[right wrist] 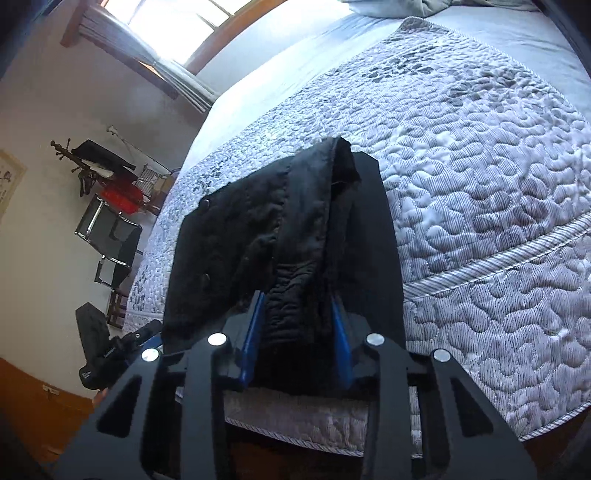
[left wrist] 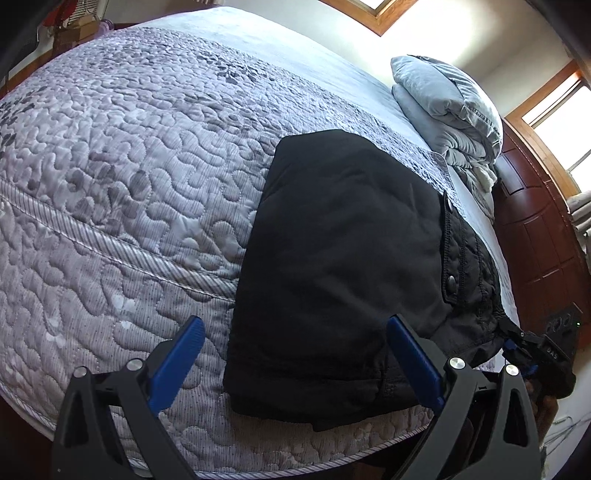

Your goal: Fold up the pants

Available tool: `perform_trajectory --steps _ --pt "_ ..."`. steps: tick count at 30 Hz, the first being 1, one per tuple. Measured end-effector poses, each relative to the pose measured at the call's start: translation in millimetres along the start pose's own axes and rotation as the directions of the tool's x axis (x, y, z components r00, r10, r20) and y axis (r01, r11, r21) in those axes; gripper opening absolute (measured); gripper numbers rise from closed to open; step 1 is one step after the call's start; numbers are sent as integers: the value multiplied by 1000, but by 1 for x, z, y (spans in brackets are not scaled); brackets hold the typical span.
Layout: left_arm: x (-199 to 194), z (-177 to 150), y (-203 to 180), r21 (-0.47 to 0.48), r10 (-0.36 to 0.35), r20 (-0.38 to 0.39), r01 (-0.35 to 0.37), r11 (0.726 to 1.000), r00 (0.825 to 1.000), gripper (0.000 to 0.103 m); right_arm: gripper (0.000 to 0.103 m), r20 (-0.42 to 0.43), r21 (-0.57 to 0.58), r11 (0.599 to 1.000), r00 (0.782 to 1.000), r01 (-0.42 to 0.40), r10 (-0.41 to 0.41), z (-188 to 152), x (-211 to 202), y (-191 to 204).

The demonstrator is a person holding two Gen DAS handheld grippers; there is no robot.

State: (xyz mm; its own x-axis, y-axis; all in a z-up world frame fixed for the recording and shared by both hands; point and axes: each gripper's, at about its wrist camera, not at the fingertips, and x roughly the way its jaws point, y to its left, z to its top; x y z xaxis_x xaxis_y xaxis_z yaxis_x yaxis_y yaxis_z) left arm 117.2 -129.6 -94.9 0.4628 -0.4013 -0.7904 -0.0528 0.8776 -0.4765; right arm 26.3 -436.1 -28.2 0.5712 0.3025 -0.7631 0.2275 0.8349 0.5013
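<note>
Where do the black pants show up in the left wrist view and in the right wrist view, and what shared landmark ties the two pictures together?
Left wrist view: black pants lie folded right of centre on the bed, beside the open left claw.
Right wrist view: the pants fill the centre, bunched fabric pinched in the right claw.
Shared landmark: the quilted bedspread under the pants.

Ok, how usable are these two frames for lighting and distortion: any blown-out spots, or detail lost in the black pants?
Left wrist view: the windows are blown out, the quilt bulges from fisheye, and the pants read as flat black, with only the snaps and waistband stitching showing. Right wrist view: the window clips to white, while the fabric bunched in the right gripper keeps some texture; both frames are sharp.
</note>
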Motion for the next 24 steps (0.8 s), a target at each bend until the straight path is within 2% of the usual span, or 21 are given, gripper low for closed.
perform_trajectory --steps 5,8,15,17,20,24 --pt "3 1 -2 12 8 -7 -8 1000 1000 99 34 -31 2 999 999 38 -38 -4 8 -8" --pt "7 0 0 2 9 -25 -9 1000 1000 99 35 -36 38 999 999 25 -23 -8 13 -17" --pt "13 0 4 -8 -9 -53 9 1000 999 99 35 -42 29 999 999 34 -33 -12 15 -19" --pt "14 1 4 -7 -20 -69 20 1000 997 99 34 -34 25 999 999 27 -26 -12 12 -17" --pt "12 -1 -1 12 -84 -79 86 996 993 99 32 -1 -3 1000 1000 7 -7 -12 2 -9" --pt "13 -3 -9 59 -57 -74 62 996 996 98 30 21 -23 1000 1000 -4 4 -9 -9 -4"
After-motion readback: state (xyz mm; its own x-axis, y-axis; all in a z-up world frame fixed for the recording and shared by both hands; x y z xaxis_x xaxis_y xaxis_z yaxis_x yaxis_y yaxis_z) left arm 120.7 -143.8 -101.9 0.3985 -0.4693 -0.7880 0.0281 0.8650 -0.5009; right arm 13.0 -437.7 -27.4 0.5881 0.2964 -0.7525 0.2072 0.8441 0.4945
